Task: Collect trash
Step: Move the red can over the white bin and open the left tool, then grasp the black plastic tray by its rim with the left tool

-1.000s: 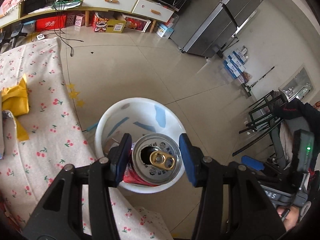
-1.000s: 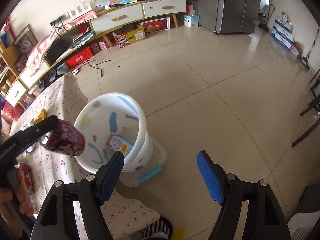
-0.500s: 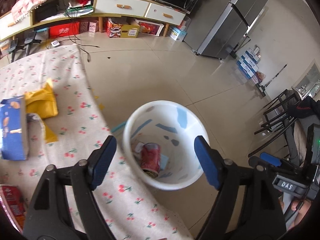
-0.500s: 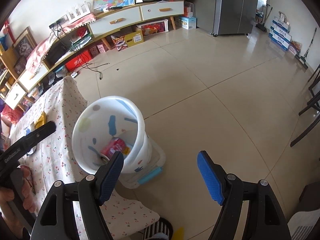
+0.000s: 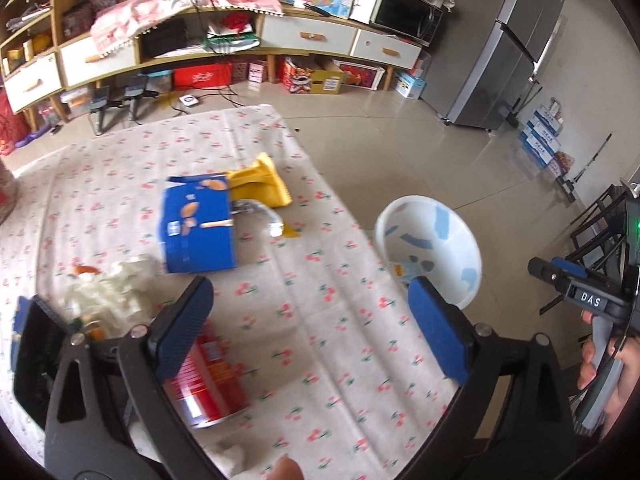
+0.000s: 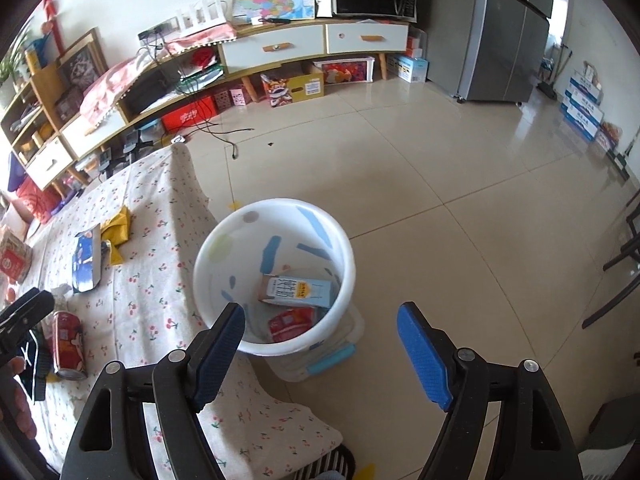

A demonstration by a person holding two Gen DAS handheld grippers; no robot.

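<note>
Both grippers empty: left gripper (image 5: 308,320) opening over the table, its can now in the bin (image 6: 340,248).

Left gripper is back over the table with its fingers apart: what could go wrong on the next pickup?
1. The left gripper has its jaws opening above the red can, which lies on its side and may roll off the fingers.
2. The crumpled clear plastic lies right beside the can and could get caught too.
3. The white bin stands off the table edge, so a short release drops trash on the floor.
</note>
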